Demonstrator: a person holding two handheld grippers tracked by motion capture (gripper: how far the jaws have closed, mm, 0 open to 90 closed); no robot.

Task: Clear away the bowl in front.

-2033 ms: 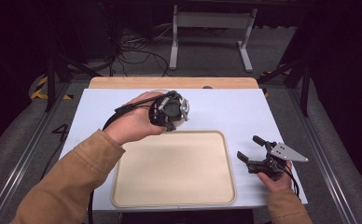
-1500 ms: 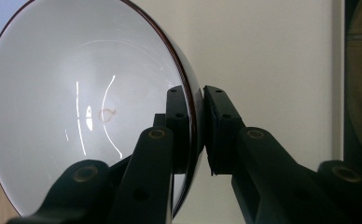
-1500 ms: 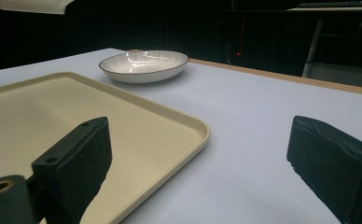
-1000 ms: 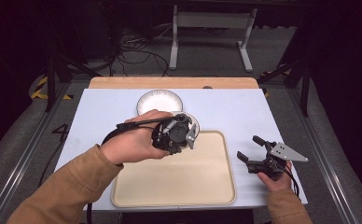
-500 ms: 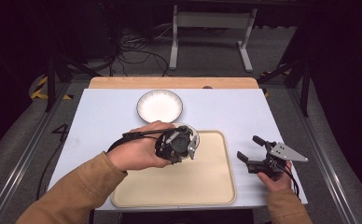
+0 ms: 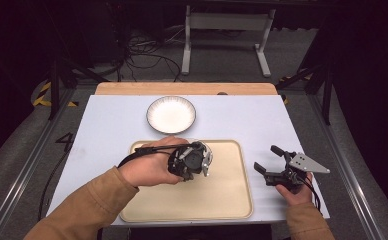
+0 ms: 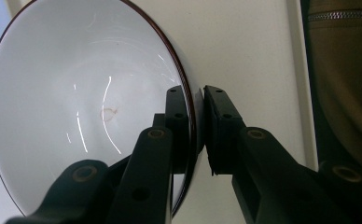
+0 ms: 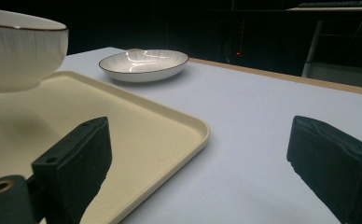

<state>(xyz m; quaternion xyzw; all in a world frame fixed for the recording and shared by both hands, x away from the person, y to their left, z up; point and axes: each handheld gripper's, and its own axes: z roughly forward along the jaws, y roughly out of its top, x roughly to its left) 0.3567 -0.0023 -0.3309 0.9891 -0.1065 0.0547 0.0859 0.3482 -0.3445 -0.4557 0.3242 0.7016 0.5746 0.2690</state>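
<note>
left gripper [image 7: 195, 135] clamps rim of white dark-rimmed bowl [image 7: 86, 107] above cream plastic tray [image 6: 222, 192] | right gripper [image 8: 198, 158] jaws apart, beside tray | pale blue tabletop [image 6: 112, 125], dark room

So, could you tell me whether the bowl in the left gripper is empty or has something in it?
Empty. In the left gripper view the bowl shows a bare white inside with only glare and a faint mark, its rim pinched by the left gripper.

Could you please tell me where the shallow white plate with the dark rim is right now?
In the high view, the shallow white plate with the dark rim sits on the pale blue tabletop, just beyond the far edge of the cream plastic tray, left of centre.
</note>
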